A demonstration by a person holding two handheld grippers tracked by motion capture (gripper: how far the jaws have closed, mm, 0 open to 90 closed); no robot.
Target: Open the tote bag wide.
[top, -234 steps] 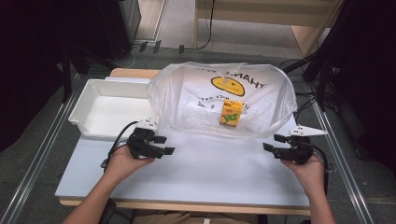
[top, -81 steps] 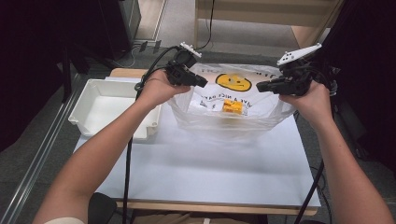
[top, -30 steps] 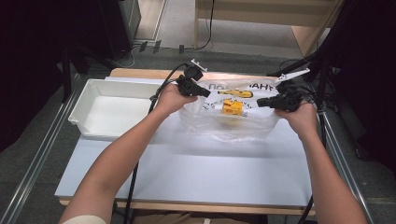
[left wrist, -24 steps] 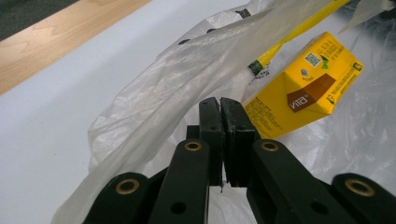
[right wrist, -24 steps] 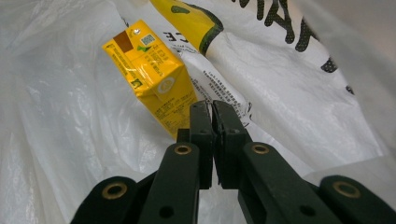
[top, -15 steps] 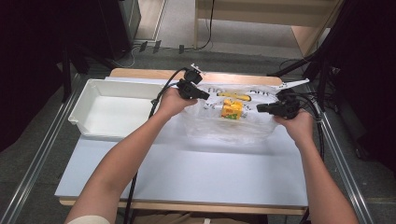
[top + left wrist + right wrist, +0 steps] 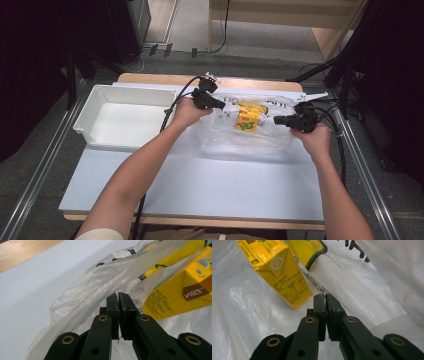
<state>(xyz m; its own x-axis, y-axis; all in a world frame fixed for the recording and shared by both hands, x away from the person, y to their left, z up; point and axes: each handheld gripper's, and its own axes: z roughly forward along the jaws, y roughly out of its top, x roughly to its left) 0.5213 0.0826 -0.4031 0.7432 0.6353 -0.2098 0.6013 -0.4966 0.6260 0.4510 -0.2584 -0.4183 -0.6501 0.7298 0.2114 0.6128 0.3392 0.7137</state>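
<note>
A person at a white table holds a gripper in each hand, both at a thin clear plastic bag lying toward the table's far side. The left gripper is at the bag's left upper edge, its jaws pressed together on a fold of the film – the close view shows plastic pinched between the pads. The right gripper is at the bag's right edge, jaws likewise clamped on the film. Inside the bag, between the two grippers, a yellow carton lies tilted. A white tray sits on the table just left of the bag.
</note>
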